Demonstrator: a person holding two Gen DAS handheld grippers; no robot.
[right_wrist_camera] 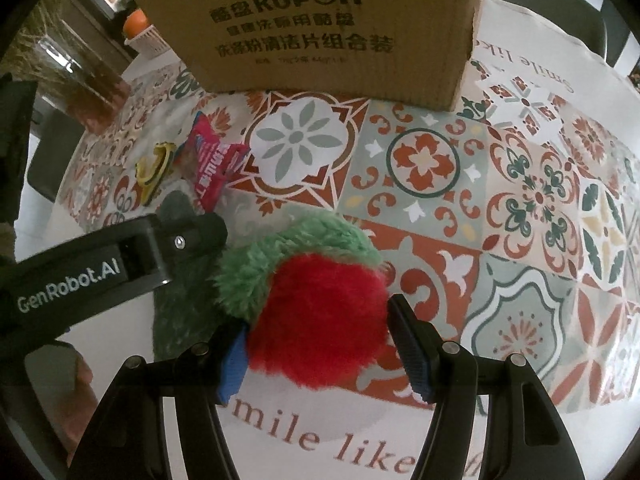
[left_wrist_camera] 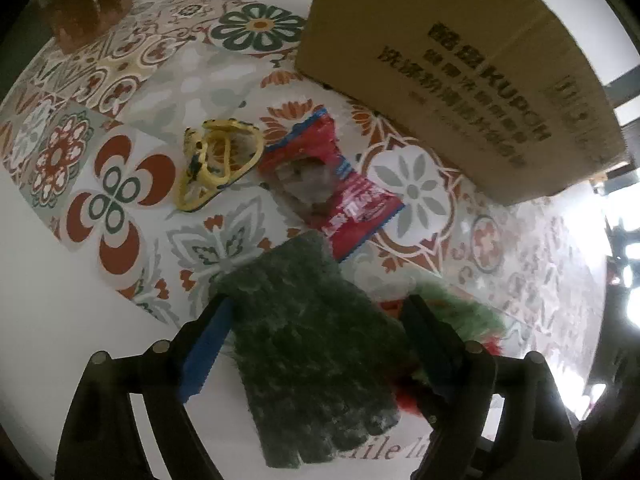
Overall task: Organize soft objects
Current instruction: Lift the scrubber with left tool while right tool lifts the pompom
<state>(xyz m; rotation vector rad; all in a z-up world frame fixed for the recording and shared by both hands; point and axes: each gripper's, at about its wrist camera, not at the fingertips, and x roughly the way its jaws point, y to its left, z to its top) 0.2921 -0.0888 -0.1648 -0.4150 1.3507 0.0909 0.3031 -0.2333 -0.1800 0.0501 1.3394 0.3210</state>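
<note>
A big cardboard box (right_wrist_camera: pixel 320 28) stands on the bench (right_wrist_camera: pixel 520 200), which wears a cloth with flower tiles. The top of the box is out of the picture, so what is inside it cannot be seen. A glass jar (right_wrist_camera: pixel 80 80) with brown stuff in it stands far off at the left edge, and a white basket (right_wrist_camera: pixel 146 42) with something orange in it sits behind the box.

The left gripper (left_wrist_camera: pixel 316 344) points down at a dark green fuzzy cloth (left_wrist_camera: pixel 316 360). Its fingers (left_wrist_camera: pixel 206 344) are spread wide. The cloth lies between them, and there is a gap on the left side, so they are not squeezing it.

The right gripper (right_wrist_camera: pixel 320 344) points down at a fluffy red and green toy (right_wrist_camera: pixel 316 304). The toy sits between its fingers (right_wrist_camera: pixel 412 356), which are partly spread. The right one is just at the red fur, but whether they squeeze it cannot be told.

The toy and the cloth lie side by side, touching, on the bench in front of the box. Farther back lie a red snack bag (left_wrist_camera: pixel 336 184) and a yellow loopy thing (left_wrist_camera: pixel 216 164), close beside each other.
</note>
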